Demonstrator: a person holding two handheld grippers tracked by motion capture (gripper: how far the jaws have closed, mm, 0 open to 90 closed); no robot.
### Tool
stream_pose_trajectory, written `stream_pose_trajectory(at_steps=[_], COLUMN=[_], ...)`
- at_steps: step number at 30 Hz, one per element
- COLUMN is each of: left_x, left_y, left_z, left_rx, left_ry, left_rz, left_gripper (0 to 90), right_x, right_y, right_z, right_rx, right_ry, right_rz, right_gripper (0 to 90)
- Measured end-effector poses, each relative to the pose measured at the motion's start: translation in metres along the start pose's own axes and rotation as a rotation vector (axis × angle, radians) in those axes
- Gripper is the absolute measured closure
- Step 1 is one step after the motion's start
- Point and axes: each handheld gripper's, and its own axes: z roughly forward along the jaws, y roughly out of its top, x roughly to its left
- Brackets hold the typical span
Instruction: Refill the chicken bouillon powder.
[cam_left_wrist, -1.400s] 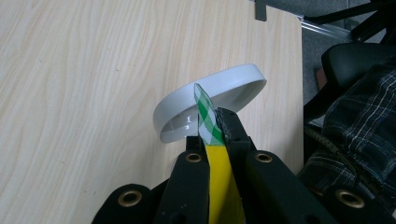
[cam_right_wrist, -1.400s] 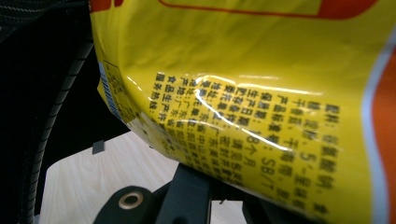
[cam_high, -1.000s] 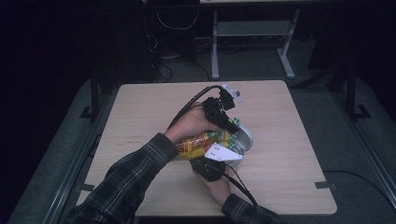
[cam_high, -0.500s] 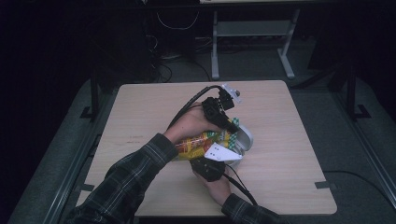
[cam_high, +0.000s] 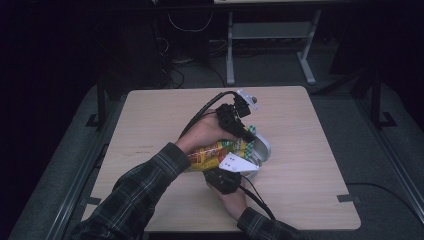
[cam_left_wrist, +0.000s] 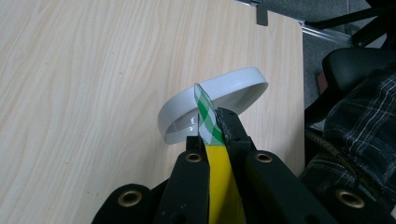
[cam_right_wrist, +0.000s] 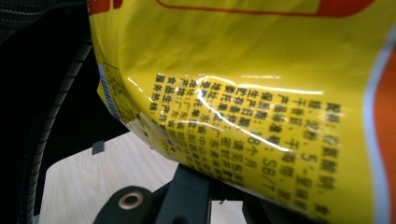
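Nothing has shifted over the last second: my left tongs (cam_left_wrist: 212, 140) still pinch the green-checked top edge of the snack bag (cam_high: 215, 152) over the white bowl (cam_left_wrist: 243, 91) at frame centre, and my right tongs (cam_high: 222, 180) stay clamped on its lower part, so tearing hasn't begun.

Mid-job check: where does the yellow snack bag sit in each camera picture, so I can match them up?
High view: the yellow snack bag lies at table centre, between both hands, beside the white bowl.
Left gripper view: its green-checked sealed edge stands pinched in the left claw, bowl behind.
Right gripper view: its printed yellow face looms close above the jaws.
Shared landmark: the wooden table.
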Motion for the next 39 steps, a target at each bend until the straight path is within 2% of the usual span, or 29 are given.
stream_pose_trajectory(at_steps=[23, 39], left_x=[0.0002, 0.0002], left_y=[0.0022, 0.0021], left_z=[0.001, 0.0012], left_rx=[0.005, 0.008], left_ry=[0.015, 0.016], left_rz=[-0.003, 0.0], left_gripper=[89.4, 89.5], right_x=[-0.0017, -0.0017], right_y=[0.0018, 0.0016], right_z=[0.0004, 0.0006], right_rx=[-0.01, -0.012], right_ry=[0.007, 0.008], right_rz=[0.026, 0.024], right_gripper=[89.9, 89.9])
